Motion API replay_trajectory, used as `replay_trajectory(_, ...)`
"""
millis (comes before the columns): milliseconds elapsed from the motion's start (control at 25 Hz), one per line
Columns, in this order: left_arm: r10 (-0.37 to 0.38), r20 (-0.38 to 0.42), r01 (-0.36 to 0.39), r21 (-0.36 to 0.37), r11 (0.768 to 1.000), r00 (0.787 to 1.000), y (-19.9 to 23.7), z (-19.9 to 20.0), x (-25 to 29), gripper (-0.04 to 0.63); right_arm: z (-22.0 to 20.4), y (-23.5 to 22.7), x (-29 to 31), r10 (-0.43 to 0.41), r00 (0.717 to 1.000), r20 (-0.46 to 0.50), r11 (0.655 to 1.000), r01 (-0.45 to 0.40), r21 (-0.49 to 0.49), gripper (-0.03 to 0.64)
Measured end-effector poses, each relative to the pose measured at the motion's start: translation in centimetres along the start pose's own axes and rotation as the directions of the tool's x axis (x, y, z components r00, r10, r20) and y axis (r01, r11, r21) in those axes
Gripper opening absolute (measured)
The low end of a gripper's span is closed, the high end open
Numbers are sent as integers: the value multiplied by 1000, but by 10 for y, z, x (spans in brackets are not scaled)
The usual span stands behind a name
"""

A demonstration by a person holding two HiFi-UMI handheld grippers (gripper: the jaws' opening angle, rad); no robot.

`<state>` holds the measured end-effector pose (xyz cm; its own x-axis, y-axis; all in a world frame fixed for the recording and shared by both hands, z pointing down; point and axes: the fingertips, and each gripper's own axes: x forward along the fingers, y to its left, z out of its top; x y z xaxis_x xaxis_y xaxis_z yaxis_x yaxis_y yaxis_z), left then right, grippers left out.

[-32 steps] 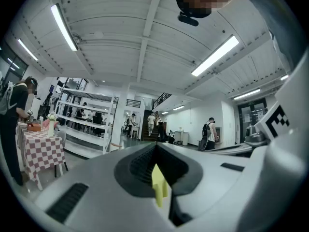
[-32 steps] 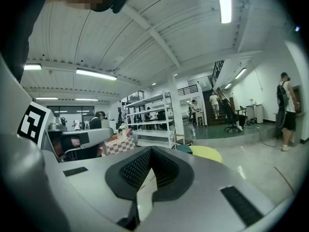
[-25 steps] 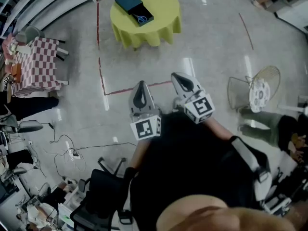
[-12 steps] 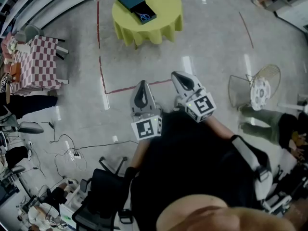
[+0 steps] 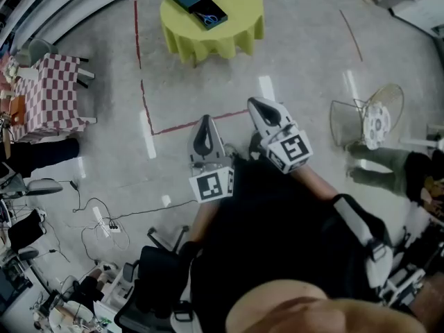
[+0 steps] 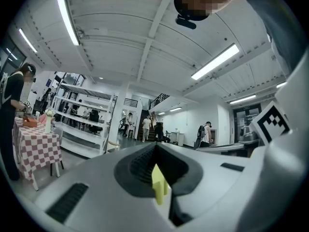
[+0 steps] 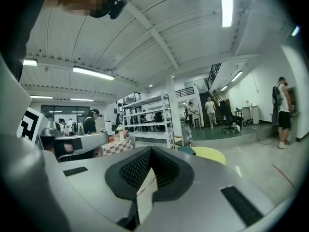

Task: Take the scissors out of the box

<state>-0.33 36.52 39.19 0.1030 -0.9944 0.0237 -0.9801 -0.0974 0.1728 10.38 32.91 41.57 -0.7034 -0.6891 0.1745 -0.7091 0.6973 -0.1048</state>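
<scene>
A round yellow table (image 5: 229, 23) stands far ahead at the top of the head view. On it lies a dark teal box (image 5: 198, 4), open, with blue-handled scissors (image 5: 207, 19) inside. My left gripper (image 5: 204, 129) and right gripper (image 5: 258, 107) are held side by side over the floor, well short of the table, both pointing toward it. Each is shut and holds nothing. In the left gripper view the jaws (image 6: 157, 151) meet, with a sliver of yellow showing through. The right gripper (image 7: 150, 153) looks the same, and the table (image 7: 208, 154) shows just beyond it.
A red-and-white checkered table (image 5: 52, 92) stands at the left. A wire chair (image 5: 368, 127) and a person's legs (image 5: 385, 168) are at the right. Red tape (image 5: 187, 125) marks the floor ahead. Cables (image 5: 104, 217) and a black office chair (image 5: 149, 283) lie behind left.
The floor has slid slightly back under the head view as the person steps toward the yellow table. Both grippers were carried along, still shut and side by side.
</scene>
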Motion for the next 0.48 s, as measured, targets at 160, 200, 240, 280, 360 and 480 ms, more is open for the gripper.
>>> replay_trajectory(160,-8,1,8,-1,1000,1000,4,-1,6,-4,-3,-1,6,-6,1000,-7,1000,6,1,-3)
replay_trajectory(200,-7,0,7,-1,1000,1000,5,-1,8,-5,-3,-1,8,-4,1000,-9,1000,4,9,-3)
replay_trajectory(240,-5,0,5,-1,1000,1000,7,-2,10,-3,-4,-2,10,-2,1000,-9,1000,2,13,-3)
replay_trajectory(280,-3,-1,3,0,1000,1000,9,-3,12,-3,-5,-3,13,-2,1000,-7,1000,2,13,-3)
replay_trajectory(360,0,-5,0,3,1000,1000,14,-6,17,-5,-9,-7,21,-6,1000,6,1000,6,-3,-3)
replay_trajectory(480,0,-13,0,-4,1000,1000,18,-9,31,-3,-8,-17,37,1,1000,23,1000,-1,-20,-3)
